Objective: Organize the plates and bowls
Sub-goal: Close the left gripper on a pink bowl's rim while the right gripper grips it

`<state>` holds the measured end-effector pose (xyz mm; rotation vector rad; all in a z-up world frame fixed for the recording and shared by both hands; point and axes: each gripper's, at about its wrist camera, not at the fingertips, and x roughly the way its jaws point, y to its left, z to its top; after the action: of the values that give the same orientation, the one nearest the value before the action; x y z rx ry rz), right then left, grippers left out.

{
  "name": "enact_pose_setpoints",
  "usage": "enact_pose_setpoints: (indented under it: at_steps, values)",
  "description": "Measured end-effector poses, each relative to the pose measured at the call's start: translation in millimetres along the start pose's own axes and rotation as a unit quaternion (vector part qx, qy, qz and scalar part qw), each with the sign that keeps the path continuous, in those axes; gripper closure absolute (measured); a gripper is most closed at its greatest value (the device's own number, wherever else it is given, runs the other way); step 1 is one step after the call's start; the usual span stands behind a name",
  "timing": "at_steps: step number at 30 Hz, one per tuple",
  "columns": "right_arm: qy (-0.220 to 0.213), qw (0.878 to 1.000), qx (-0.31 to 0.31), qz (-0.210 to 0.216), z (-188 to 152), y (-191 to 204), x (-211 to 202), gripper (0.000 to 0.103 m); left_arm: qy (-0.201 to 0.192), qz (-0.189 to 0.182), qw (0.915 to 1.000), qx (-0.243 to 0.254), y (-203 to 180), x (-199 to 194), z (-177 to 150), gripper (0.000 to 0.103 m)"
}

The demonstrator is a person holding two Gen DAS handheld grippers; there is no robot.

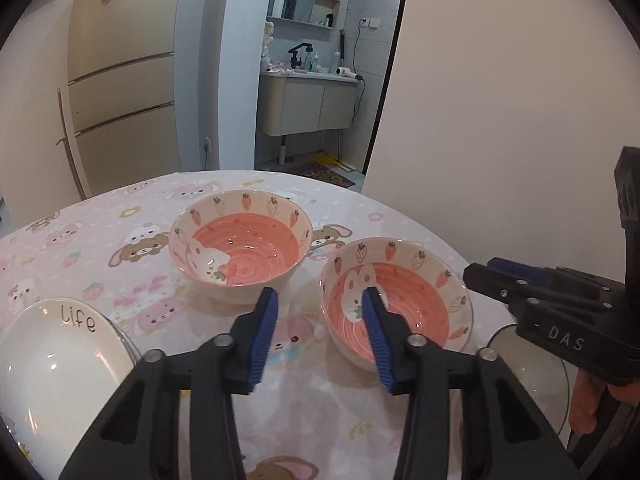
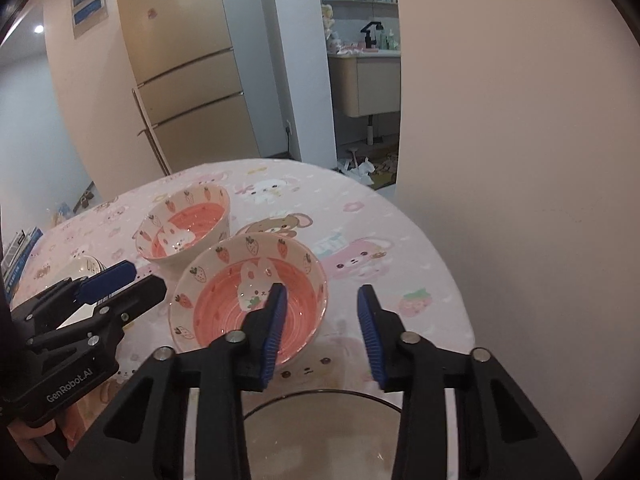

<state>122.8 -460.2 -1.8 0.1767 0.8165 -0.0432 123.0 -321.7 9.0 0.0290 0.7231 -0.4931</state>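
With both bowls on the worktop (image 1: 100, 248), the near bowl (image 1: 396, 304) could tip if the empty, part-open left gripper (image 1: 320, 304) nips its rim shallowly beside the likewise empty, part-open right gripper (image 2: 322, 300).

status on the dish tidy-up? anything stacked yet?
Done: nothing visibly stacked. Both pink strawberry bowls, the far bowl and the near bowl, sit apart on the tablecloth. The white plate and the glass plate lie separately at the near edge.
In hand: nothing. The left gripper and right gripper are open and empty above the near bowl's rim.
Left: nesting the bowls, stacking the plates.
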Motion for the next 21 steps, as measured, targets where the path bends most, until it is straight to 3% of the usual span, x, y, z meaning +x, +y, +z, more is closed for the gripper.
enact_pose_setpoints:
  at_steps: [4, 12, 17, 21]
  values:
    - [0.028, 1.0, 0.013, 0.002, 1, -2, 18, 0.077, 0.027, -0.002, 0.9995, 0.013, -7, 16, -2, 0.071]
    - [0.06, 0.998, 0.002, 0.009, 3, 3, 34, 0.083, 0.04, 0.012, 0.9974, 0.059, -17, 37, -8, 0.071]
    - [0.118, 0.992, 0.021, 0.047, 3, -4, 55, 0.083, 0.05, -0.002, 0.9978, 0.043, -15, 45, -6, 0.071]
    - [0.133, 0.99, 0.01, 0.042, 6, -1, 62, 0.085, 0.072, -0.015, 0.9966, 0.038, -13, 57, -3, 0.071]
